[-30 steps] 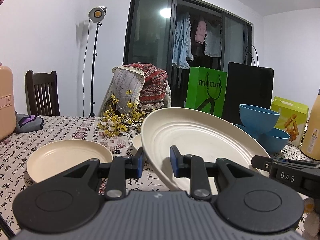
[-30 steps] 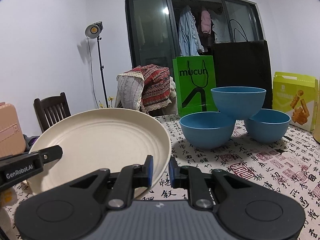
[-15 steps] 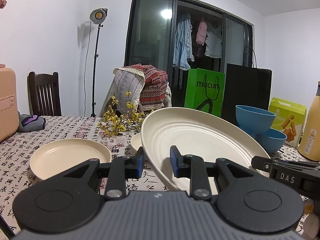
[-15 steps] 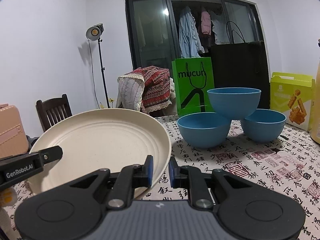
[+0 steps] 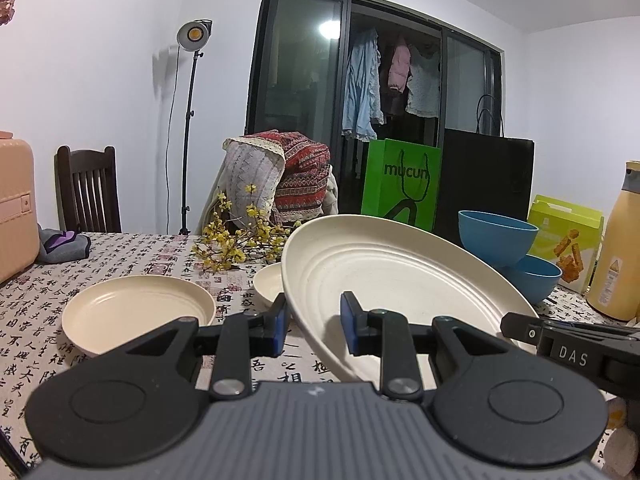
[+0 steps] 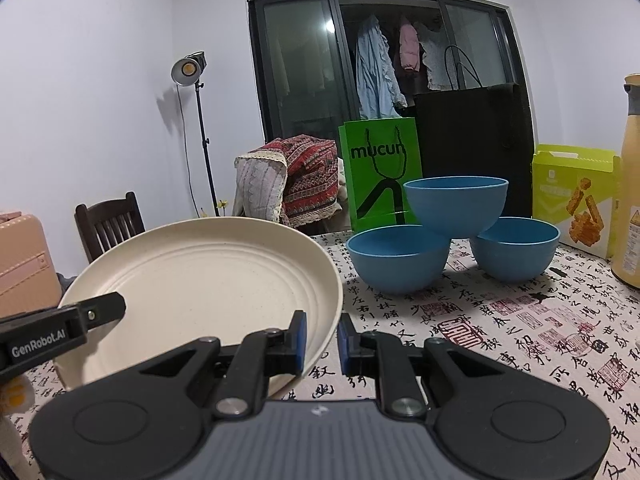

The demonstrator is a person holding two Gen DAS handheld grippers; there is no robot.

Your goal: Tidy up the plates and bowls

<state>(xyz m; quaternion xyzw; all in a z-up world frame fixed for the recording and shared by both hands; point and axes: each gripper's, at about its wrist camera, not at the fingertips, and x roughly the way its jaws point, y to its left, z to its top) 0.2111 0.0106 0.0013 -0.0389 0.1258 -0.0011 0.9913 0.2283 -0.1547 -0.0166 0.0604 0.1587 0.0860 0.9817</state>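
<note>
Left wrist view: a large cream plate [image 5: 384,280] hangs tilted above a table draped in a calligraphy-print cloth [image 5: 132,256], gripped at opposite edges by two hand-held grippers. The left gripper [image 5: 312,322] has its blue-padded jaws clamped over the plate's near rim, one pad under the edge and the other on the ribbed inner face, while a finger of the right gripper [image 5: 560,344] reaches in from the right side. A second cream plate [image 5: 136,312] lies flat on the cloth to the left, and a small cream dish [image 5: 270,282] sits just behind the lifted plate's edge, near a sprig of yellow flowers [image 5: 240,240]. From the right wrist view, the right gripper [image 6: 322,338] pinches the plate's right rim between nearly closed jaws, with the plate [image 6: 208,288] angled up and away from the table. To its right, three blue bowls [image 6: 454,232] form a small pyramid, one perched on the rims of two others, well apart from the plate, in front of a green shopping bag [image 6: 380,172].
</note>
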